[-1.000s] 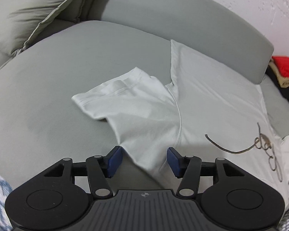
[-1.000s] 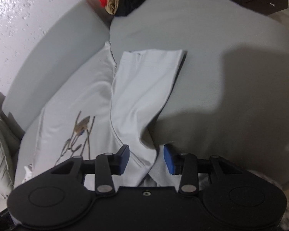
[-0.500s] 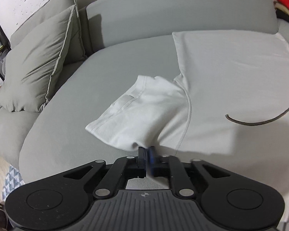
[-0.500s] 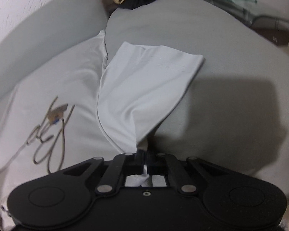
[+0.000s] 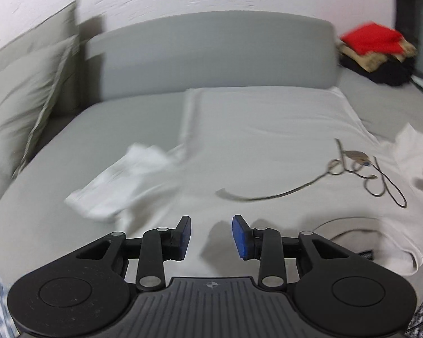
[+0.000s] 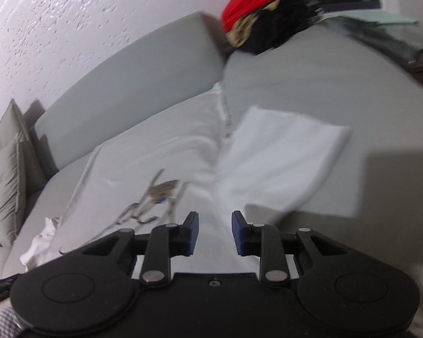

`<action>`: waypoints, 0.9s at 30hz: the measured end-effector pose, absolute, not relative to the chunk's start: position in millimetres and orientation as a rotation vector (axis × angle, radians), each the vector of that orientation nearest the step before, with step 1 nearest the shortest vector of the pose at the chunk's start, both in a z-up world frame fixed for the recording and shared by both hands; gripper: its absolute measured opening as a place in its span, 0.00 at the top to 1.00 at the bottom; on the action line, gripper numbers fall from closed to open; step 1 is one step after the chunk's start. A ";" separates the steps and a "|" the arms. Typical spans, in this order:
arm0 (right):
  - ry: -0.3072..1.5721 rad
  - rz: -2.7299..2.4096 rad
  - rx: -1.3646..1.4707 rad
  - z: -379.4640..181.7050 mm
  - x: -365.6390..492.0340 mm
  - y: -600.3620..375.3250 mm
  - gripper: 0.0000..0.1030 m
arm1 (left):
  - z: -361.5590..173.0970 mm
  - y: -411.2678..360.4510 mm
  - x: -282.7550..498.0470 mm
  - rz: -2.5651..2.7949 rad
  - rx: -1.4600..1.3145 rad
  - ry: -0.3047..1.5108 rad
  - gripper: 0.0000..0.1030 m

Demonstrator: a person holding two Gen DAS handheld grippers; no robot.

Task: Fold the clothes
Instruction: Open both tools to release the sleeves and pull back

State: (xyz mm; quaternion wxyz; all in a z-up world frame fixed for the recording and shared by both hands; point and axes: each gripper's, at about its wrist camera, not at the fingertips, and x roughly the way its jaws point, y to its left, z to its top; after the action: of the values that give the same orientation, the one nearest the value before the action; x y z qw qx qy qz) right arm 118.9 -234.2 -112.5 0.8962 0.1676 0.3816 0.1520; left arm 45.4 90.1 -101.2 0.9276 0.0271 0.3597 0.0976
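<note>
The white shirt lies spread flat on the grey sofa seat, its far hem against the backrest and its collar at the front edge. Its printed front faces up. One sleeve spreads toward the seat's left side beside the cushions; the other sleeve lies flat toward the right side, where a pile of clothes sits at the far right corner.

Both tongs are apart and opening, with nothing pinched: the left tongs hover just over the cloth near the front edge, and the right tongs do the same over the shirt body beside the right sleeve. The blur makes it hard to say whether any pad brushes the fabric.

The step in hand looks like taking a fresh hold for the first side fold. To do it well, each pair should close on one layer only, at shoulder and sleeve edge, not mid-panel. Both hands should lift together and only a little, so the cloth stays taut. Carry the sleeves inward over the body, keeping each fold line parallel to the shirt's side. Release only once the cloth rests flat.
</note>
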 end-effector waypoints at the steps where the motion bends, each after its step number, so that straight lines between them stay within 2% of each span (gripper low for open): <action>1: 0.785 0.332 0.342 -113.4 123.8 -224.2 0.74 | -104.9 82.1 52.7 0.187 0.076 0.735 0.67; 4: 0.764 0.344 0.265 -123.8 133.8 -201.5 0.74 | -121.4 77.1 68.2 0.197 0.098 0.780 0.66; 7: 0.823 0.242 0.176 -141.4 133.7 -200.9 0.74 | -132.8 89.1 66.6 0.228 0.114 0.839 0.61; 9: 0.845 0.132 0.219 -143.8 131.2 -217.4 0.74 | -129.1 97.1 56.9 0.238 0.119 0.850 0.61; 10: 0.861 0.099 0.268 -143.1 131.0 -226.9 0.82 | -126.1 101.8 51.3 0.244 0.106 0.849 0.61; 12: 0.889 0.091 0.345 -138.3 129.3 -242.8 0.81 | -119.2 111.5 39.5 0.252 0.071 0.840 0.63; 13: 0.889 0.107 0.377 -133.8 126.0 -248.8 0.73 | -115.6 114.7 33.3 0.245 0.049 0.824 0.64; 14: 0.864 0.132 0.403 -128.2 121.1 -255.6 0.59 | -112.0 116.7 26.9 0.231 0.025 0.800 0.64; 16: 0.803 0.183 0.451 -116.5 110.7 -269.5 0.46 | -109.1 116.5 18.7 0.198 -0.010 0.762 0.63; 18: 0.727 0.174 0.487 -106.3 101.7 -285.9 0.44 | -112.2 114.0 16.9 0.169 -0.024 0.751 0.62; 22: 0.660 0.099 0.581 -101.5 98.6 -320.0 0.46 | -119.1 114.4 23.3 0.153 -0.060 0.768 0.62; 24: 0.651 0.056 0.614 -105.0 102.0 -333.7 0.51 | -121.0 112.8 23.2 0.149 -0.059 0.765 0.62; 27: 0.642 0.001 0.665 -113.4 110.8 -347.5 0.65 | -123.4 109.3 21.3 0.148 -0.031 0.768 0.61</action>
State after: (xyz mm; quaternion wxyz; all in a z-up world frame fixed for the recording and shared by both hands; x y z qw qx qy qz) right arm 110.8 -347.5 -113.4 0.8950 0.3209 0.3098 0.0005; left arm 21.3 109.3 -123.4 0.9243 -0.0151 0.3744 0.0721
